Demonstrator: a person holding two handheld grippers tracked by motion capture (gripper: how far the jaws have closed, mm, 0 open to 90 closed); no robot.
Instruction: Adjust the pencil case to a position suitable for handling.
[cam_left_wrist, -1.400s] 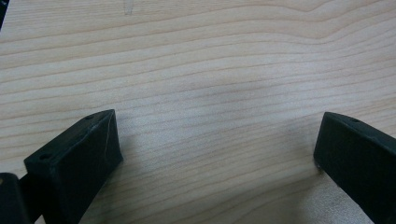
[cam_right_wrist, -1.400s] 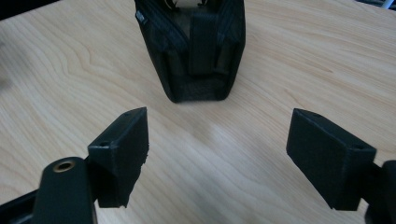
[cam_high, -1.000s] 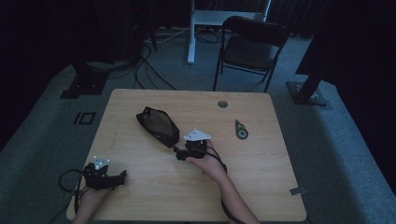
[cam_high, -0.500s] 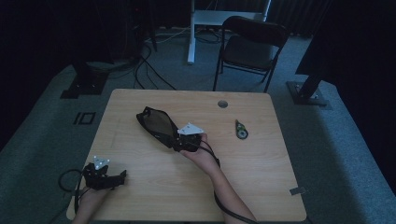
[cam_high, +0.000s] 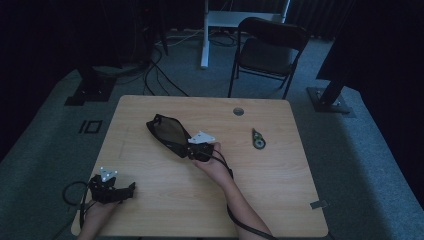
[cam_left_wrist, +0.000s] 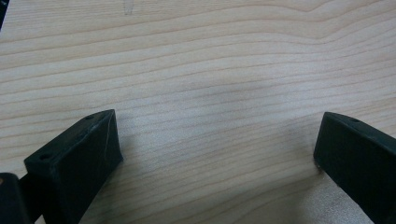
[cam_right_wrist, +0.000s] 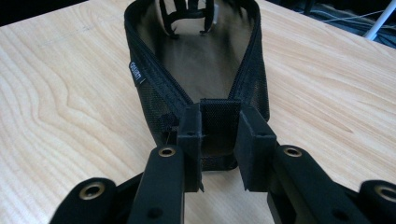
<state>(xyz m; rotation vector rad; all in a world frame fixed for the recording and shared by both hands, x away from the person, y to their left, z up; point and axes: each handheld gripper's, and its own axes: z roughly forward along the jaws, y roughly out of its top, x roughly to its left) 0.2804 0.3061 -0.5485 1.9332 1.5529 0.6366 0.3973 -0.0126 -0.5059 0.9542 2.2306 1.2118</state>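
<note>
Our right gripper (cam_right_wrist: 219, 140), jaws just closed, clamps the mesh pouch's (cam_right_wrist: 201, 60) near end tab; its long axis runs straight ahead. Our left gripper (cam_high: 111, 187) rests apart, jaws wide, on the surface (cam_left_wrist: 210, 70).

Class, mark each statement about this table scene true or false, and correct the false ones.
1. The right gripper is shut on the near end of the black mesh pouch. True; its jaws have just been closing.
2. The left gripper holds the pouch too. False: its jaws stand open over bare wooden table.
3. The pouch is zipped shut. False: its top gapes open in the right gripper view.
4. A small round object lies on the table to the right of the pouch, apart from it. True.
5. A folding chair stands on the table. False: it stands on the floor beyond it.
</note>
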